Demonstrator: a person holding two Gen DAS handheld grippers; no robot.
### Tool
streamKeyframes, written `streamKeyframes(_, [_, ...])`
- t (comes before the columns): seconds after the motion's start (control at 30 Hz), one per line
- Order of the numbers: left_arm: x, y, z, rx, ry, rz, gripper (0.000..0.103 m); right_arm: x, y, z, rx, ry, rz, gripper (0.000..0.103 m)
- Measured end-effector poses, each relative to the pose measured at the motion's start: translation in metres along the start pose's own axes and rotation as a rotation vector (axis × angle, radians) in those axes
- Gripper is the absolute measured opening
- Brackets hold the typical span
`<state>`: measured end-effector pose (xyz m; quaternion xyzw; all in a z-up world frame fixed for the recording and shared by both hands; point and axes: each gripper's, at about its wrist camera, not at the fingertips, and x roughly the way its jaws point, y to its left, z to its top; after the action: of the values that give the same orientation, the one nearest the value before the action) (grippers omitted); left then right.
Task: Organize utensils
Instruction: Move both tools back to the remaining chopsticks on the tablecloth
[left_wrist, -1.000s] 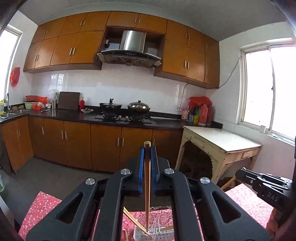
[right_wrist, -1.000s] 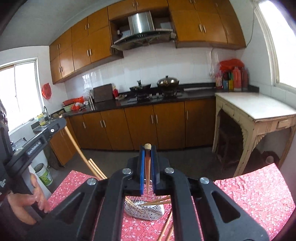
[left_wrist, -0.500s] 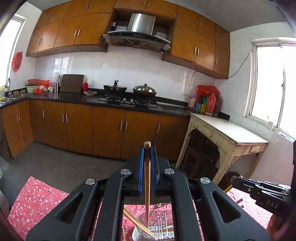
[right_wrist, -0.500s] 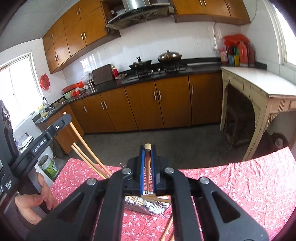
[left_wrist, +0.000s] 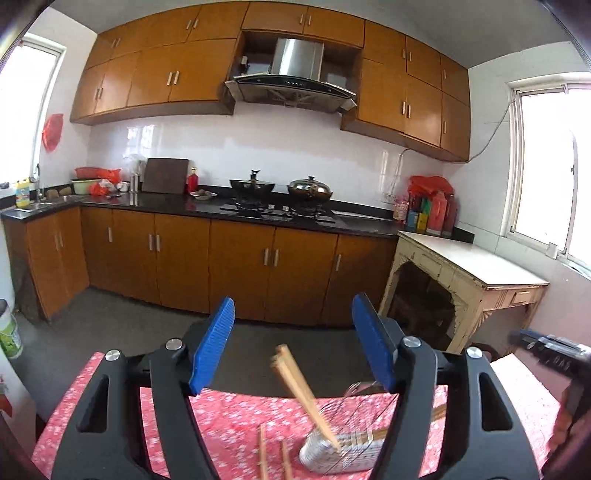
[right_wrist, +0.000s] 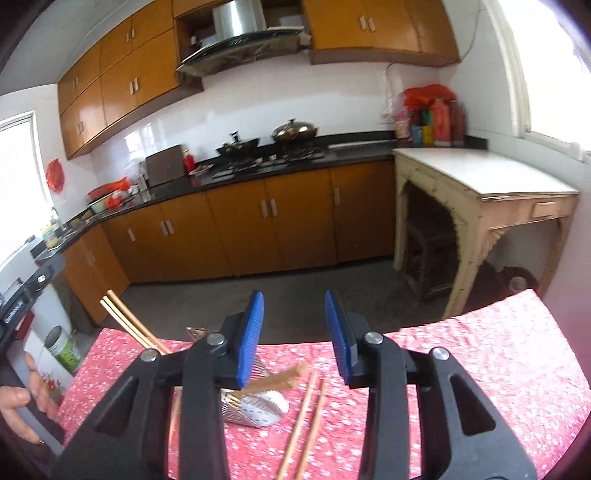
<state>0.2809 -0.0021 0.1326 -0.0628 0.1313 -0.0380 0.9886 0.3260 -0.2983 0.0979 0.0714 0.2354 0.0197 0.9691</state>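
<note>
Showing no readable writing: chopsticks (left_wrist: 300, 384), basket (right_wrist: 258, 408).

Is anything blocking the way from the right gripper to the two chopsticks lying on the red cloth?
Nothing visible is. The right gripper, its jaws opening and empty, hangs above the loose chopsticks on the tablecloth. The wire basket sits just left of them.

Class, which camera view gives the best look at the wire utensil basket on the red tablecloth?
The right wrist view: the wire basket shows between the opening jaws with chopsticks sticking out. In the left wrist view the wire basket sits blurred at the bottom edge, partly behind a gripper finger.
</note>
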Motion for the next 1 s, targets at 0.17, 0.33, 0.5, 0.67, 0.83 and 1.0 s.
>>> streamKeyframes(0.17, [-0.035,0.027,-0.029,0.011,0.02,0.043,0.07,-0.025,-0.028,-0.034,0.016,-0.008,-0.099,0.036])
streamKeyframes(0.33, [-0.047,0.047,-0.084,0.054,0.13,0.052,0.077,-0.017,-0.048,-0.105,0.013,0.098,-0.176,0.036])
streamKeyframes(0.5, [-0.033,0.05,-0.149,0.109,0.285,0.051,0.077,0.021,-0.041,-0.181,0.034,0.289,-0.093,0.026])
streamKeyframes(0.67, [-0.018,0.046,-0.197,0.157,0.404,0.054,0.077,0.049,-0.016,-0.232,0.016,0.41,-0.023,0.02])
streamKeyframes(0.83, [-0.013,0.044,-0.222,0.139,0.47,0.033,0.077,0.058,0.015,-0.249,-0.027,0.44,-0.003,0.02])
streamKeyframes(1.0, [-0.007,0.041,-0.232,0.117,0.507,0.009,0.075,0.062,0.027,-0.255,-0.102,0.436,-0.044,0.02])
